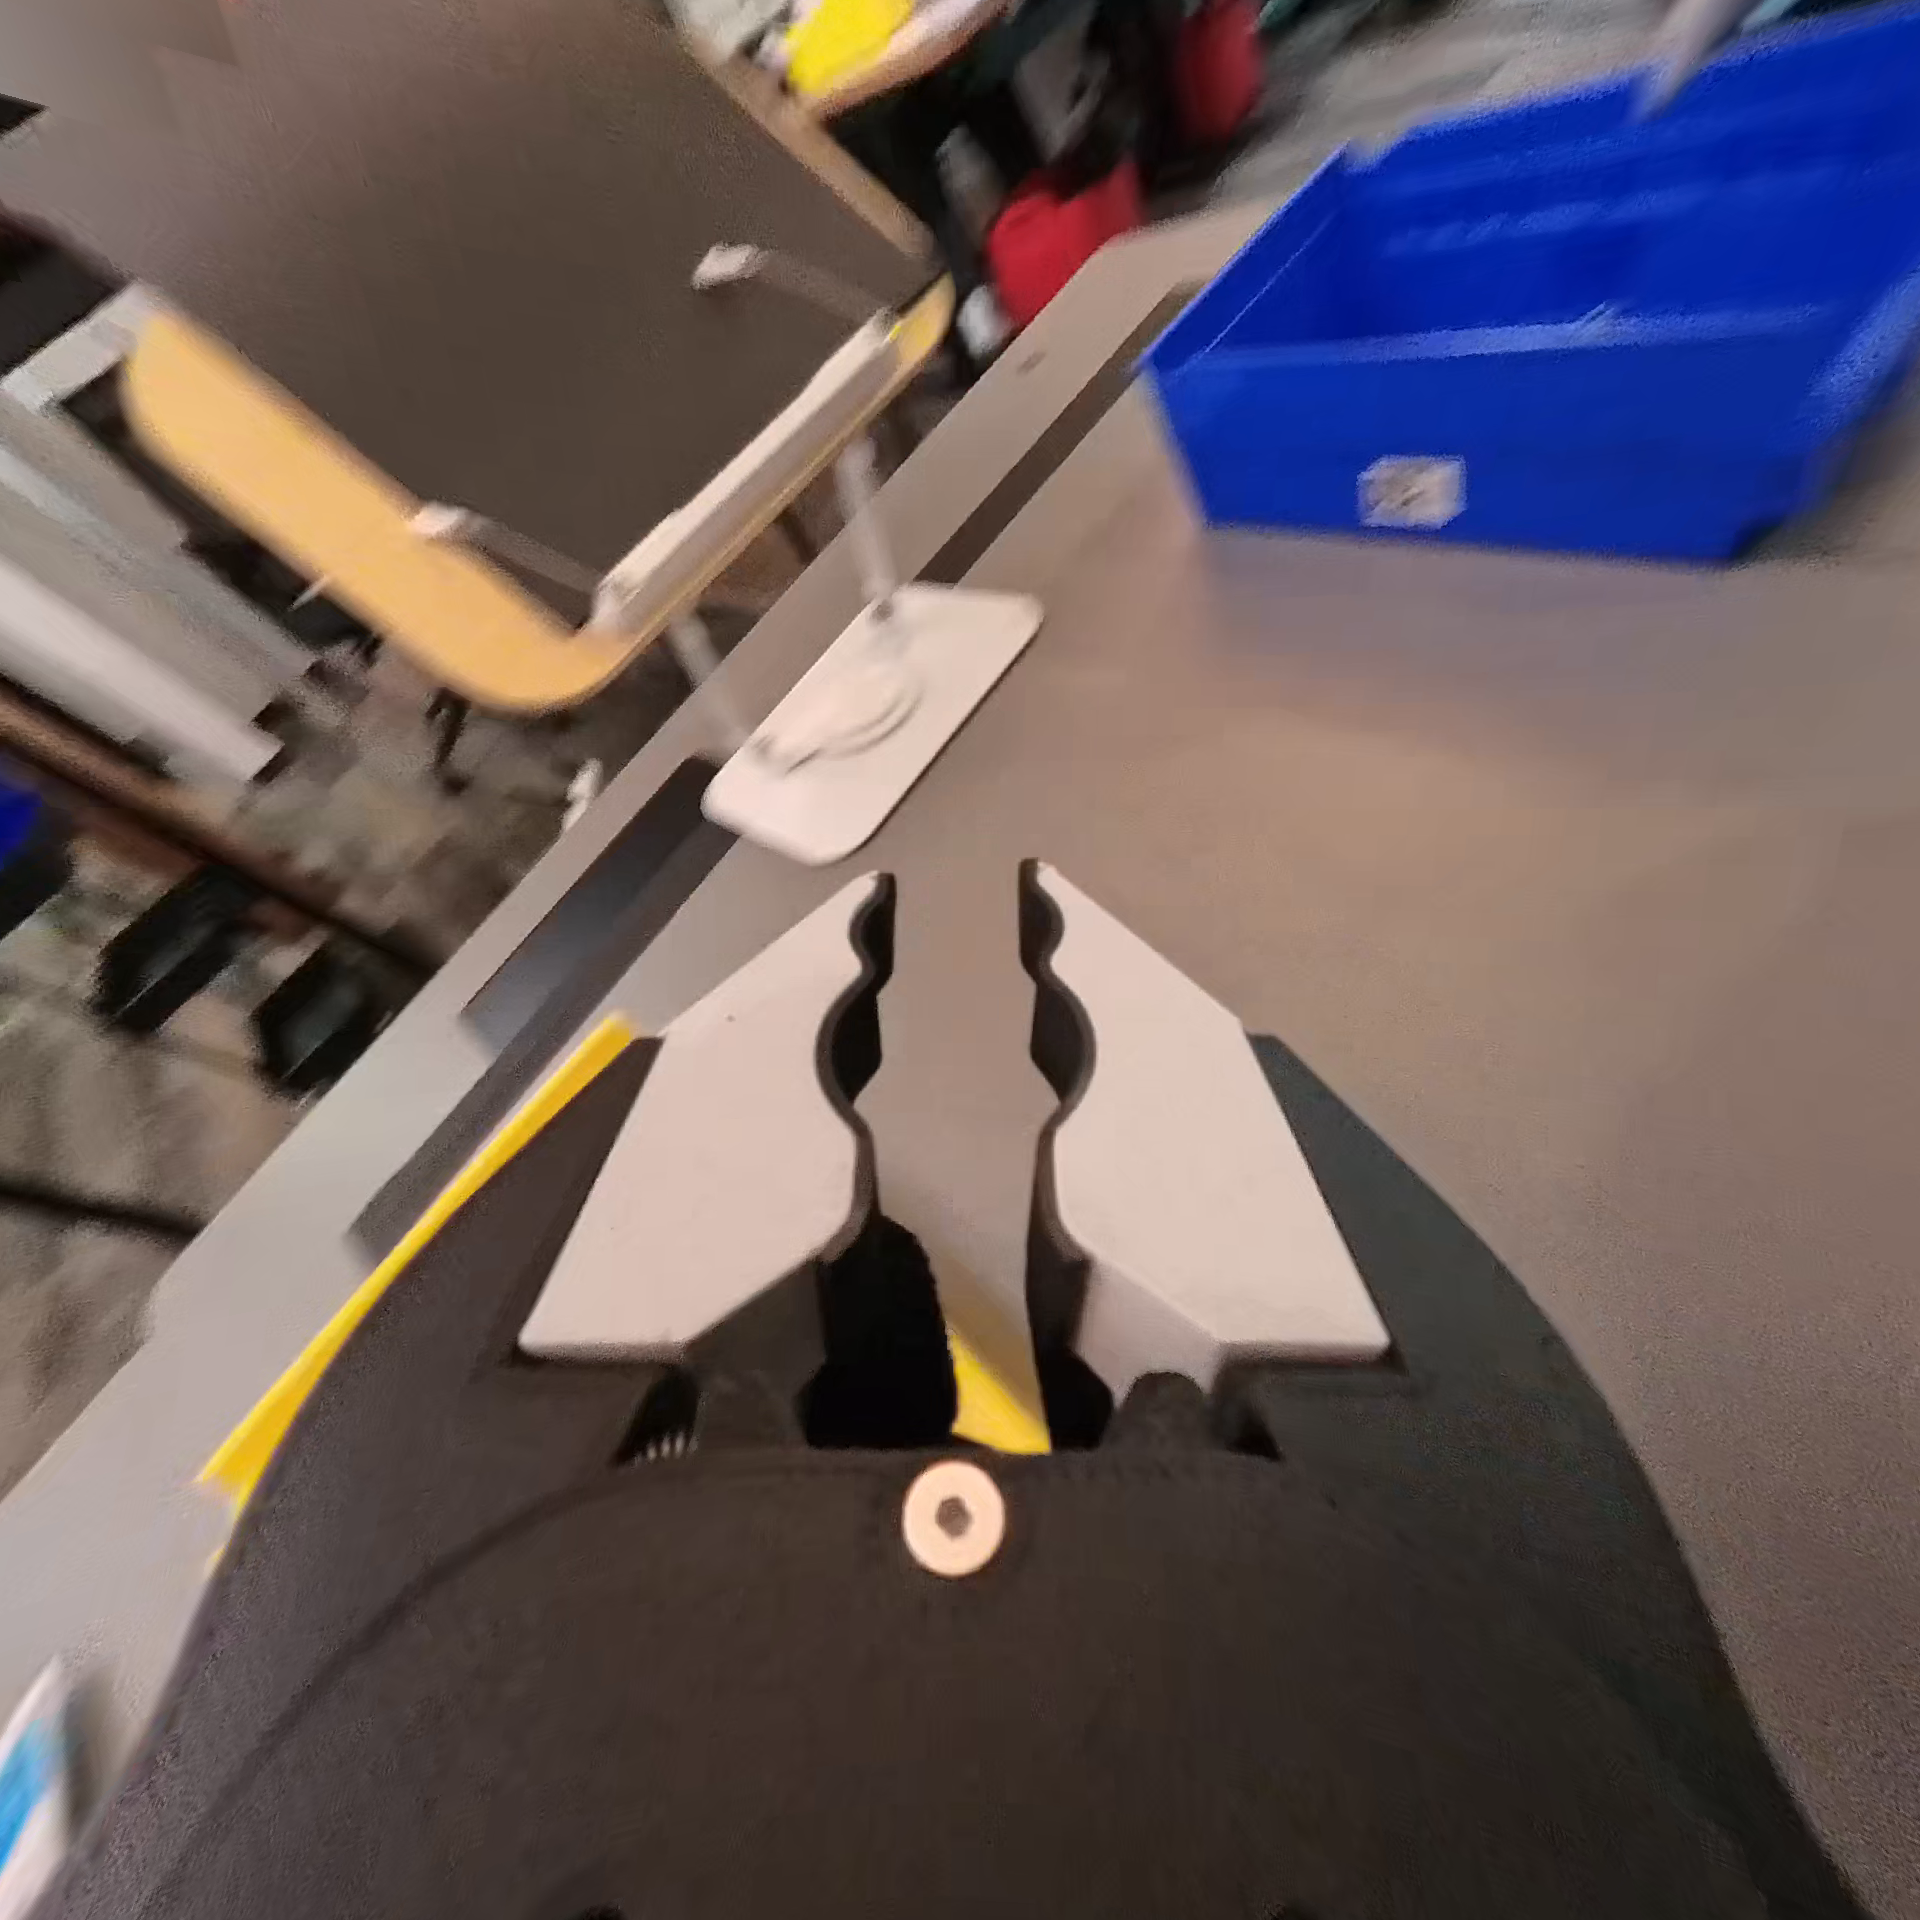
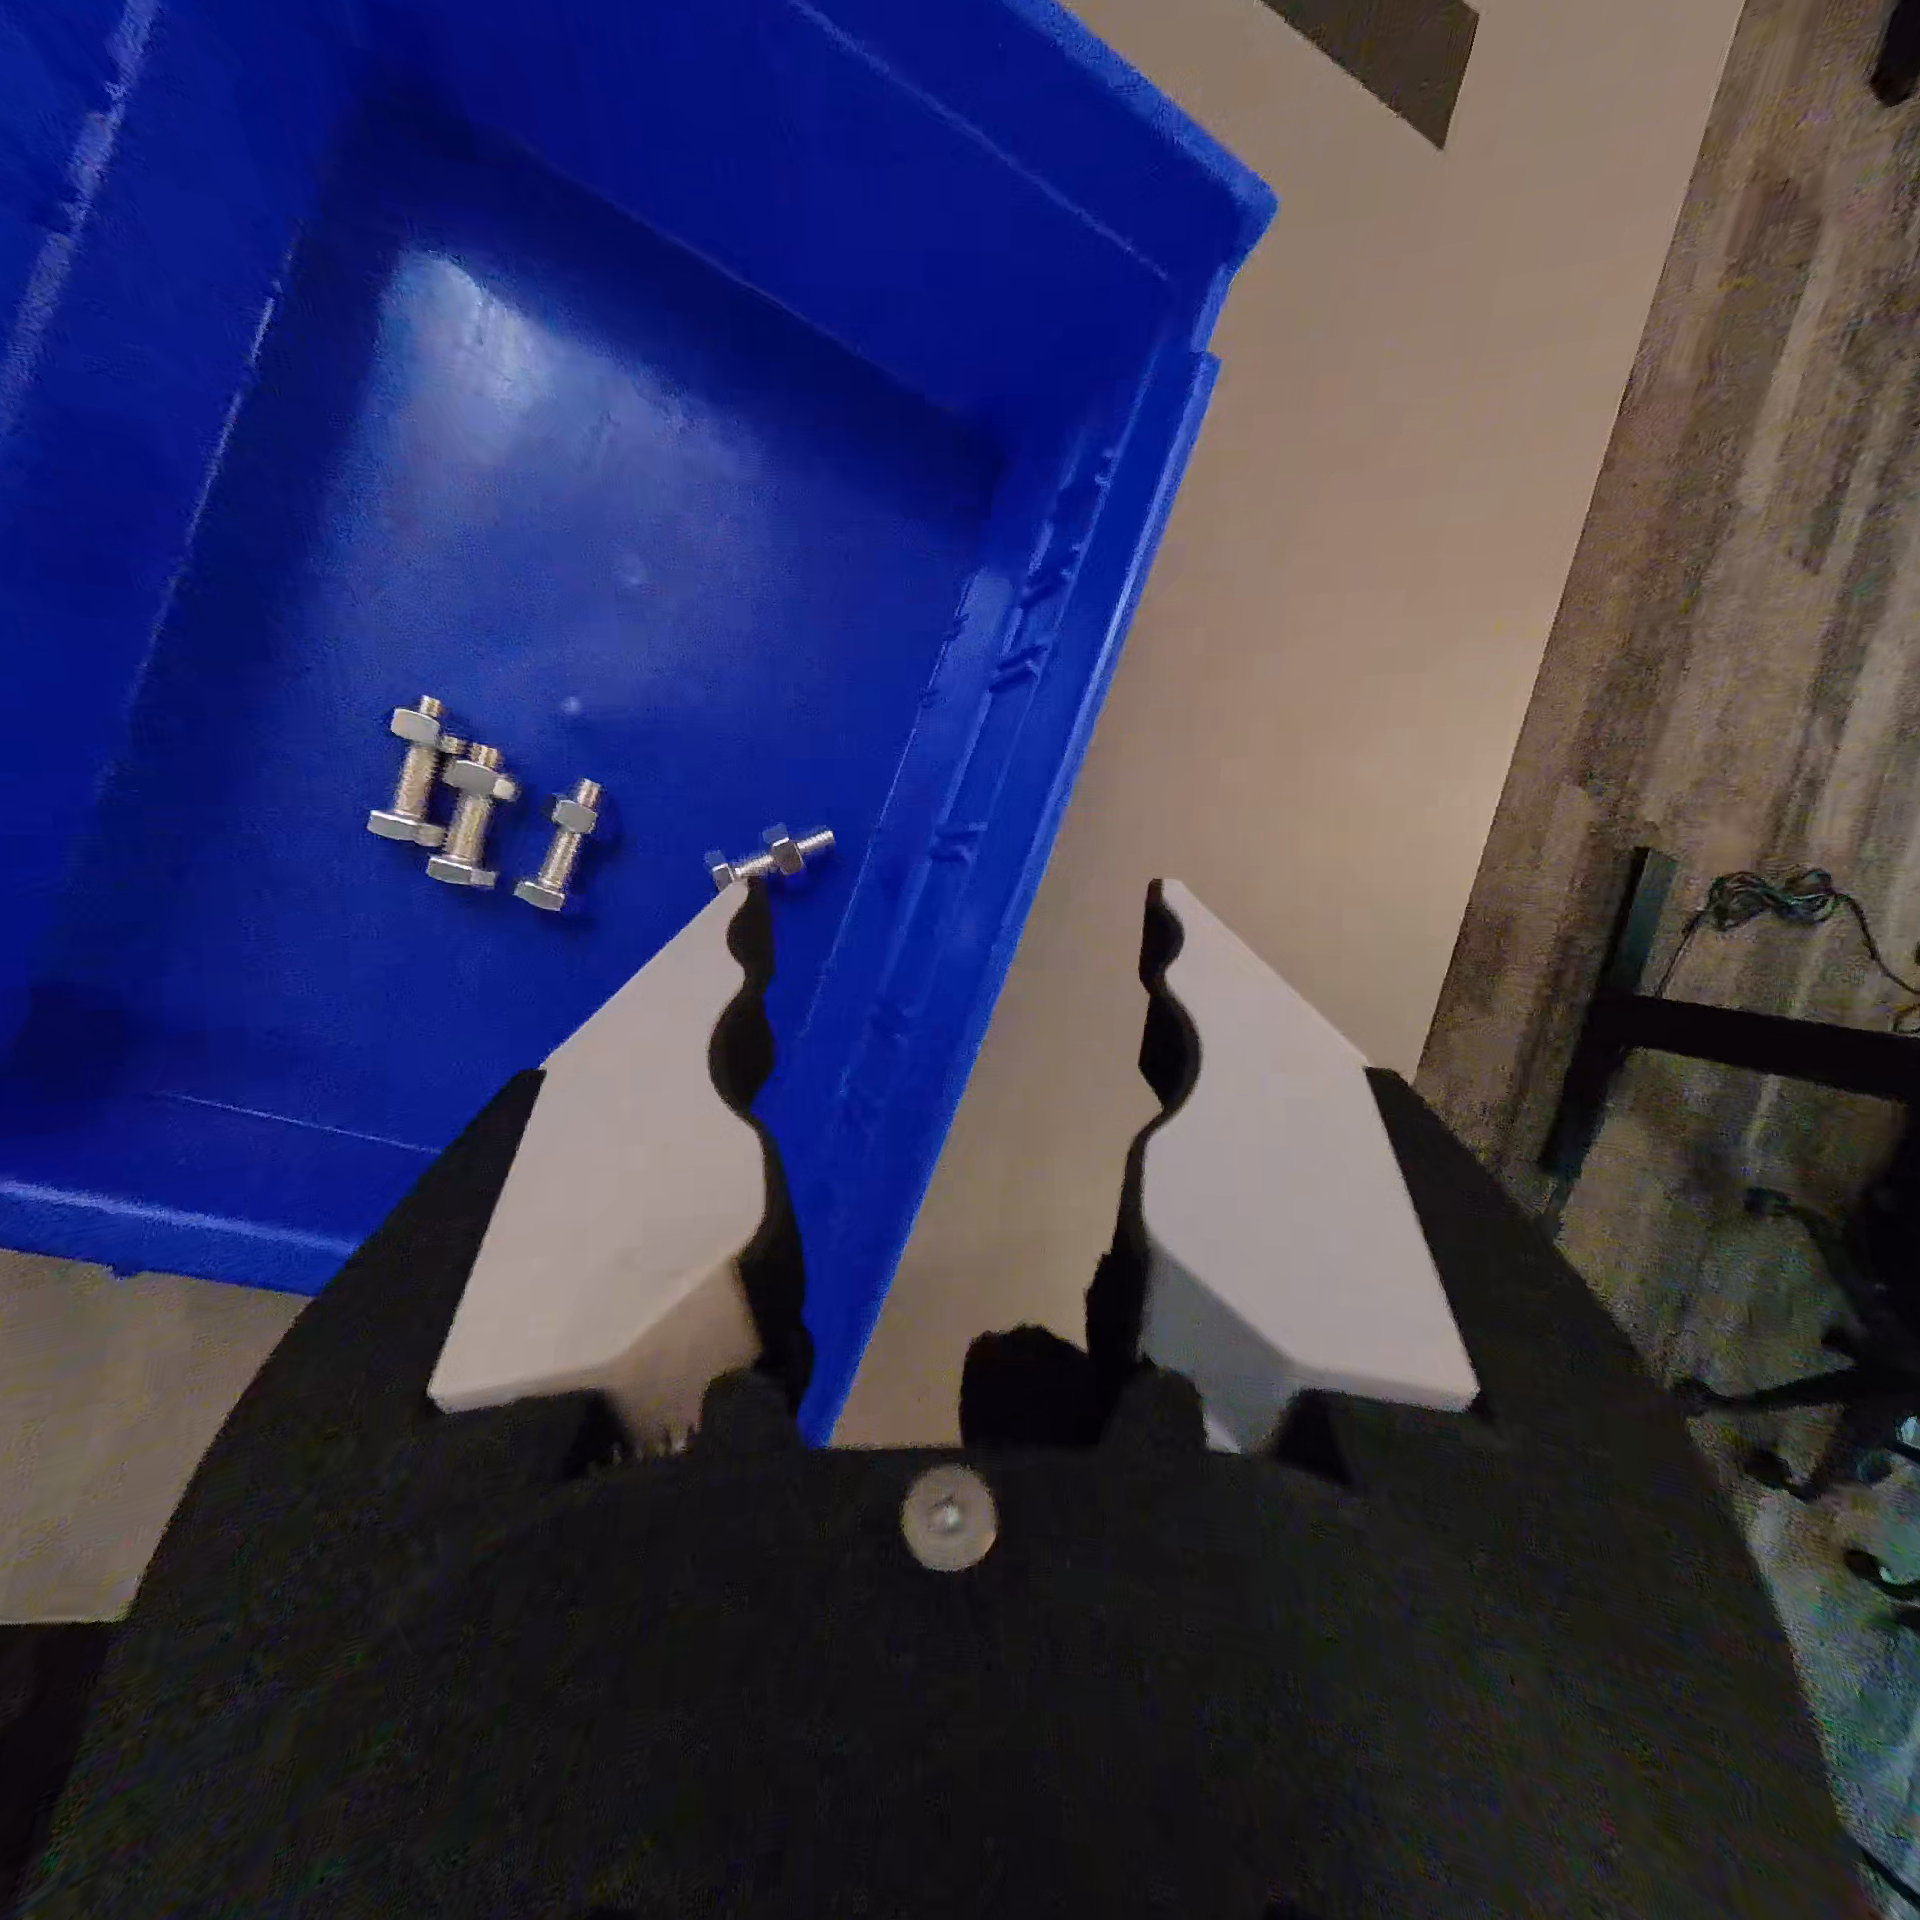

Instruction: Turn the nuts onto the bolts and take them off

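Only the right wrist view shows bolts [image 2: 468, 805] inside the bin [image 2: 1039, 727]; both jaws apart.

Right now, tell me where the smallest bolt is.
In the right wrist view, the smallest bolt lies inside the blue bin, near its right wall, right of three bigger bolts and just beyond the right tool's left fingertip.

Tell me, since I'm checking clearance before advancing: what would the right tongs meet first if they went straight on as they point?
Probably the blue plastic bin: its near side wall lies in line between the open right tongs. The small silver bolt sits just left of that line; depth is unclear.
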